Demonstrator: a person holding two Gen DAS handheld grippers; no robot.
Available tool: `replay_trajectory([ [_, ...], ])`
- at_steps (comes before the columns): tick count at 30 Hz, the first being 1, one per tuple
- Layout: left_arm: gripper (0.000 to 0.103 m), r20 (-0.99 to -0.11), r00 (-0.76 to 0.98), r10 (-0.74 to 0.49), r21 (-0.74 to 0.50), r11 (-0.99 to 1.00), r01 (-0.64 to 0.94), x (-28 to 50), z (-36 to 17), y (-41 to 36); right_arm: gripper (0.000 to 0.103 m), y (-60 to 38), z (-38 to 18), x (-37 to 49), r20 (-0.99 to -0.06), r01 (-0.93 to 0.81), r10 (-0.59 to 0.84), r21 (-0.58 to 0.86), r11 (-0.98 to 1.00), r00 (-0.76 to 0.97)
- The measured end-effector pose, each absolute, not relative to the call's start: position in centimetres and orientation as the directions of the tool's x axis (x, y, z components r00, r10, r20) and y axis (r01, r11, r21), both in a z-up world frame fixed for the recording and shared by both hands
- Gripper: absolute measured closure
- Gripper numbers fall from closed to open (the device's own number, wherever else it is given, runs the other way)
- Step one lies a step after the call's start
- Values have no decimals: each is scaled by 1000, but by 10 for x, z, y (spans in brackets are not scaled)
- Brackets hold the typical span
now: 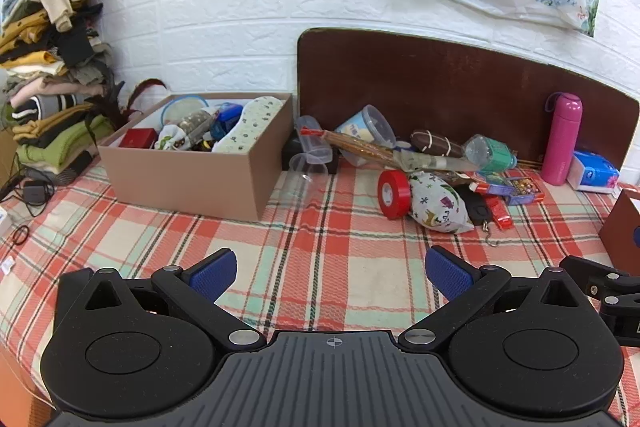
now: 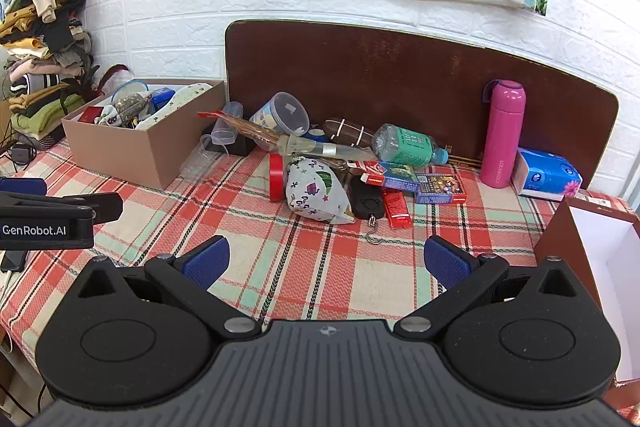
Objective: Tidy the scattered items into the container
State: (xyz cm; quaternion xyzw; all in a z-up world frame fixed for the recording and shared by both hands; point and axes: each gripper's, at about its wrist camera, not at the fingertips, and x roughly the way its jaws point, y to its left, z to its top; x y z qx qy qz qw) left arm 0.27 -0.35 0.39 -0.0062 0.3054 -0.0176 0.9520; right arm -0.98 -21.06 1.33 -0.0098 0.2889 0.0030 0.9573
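Cardboard box sits part-filled beside scattered clutter; both grippers' jaws gape wide, holding nothing.

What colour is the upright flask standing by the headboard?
Pink, with a purple strap at the cap; the flask shows best in the right wrist view.

left wrist: low, faces wall | right wrist: same, rightward | shared: clutter pile
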Motion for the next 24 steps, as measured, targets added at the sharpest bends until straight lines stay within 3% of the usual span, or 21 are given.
replay_trajectory([
  [24, 0, -596, 802, -53, -30, 999, 44, 8, -4, -9, 0, -214, 9, -4, -559, -16, 11, -5, 1000, 829],
])
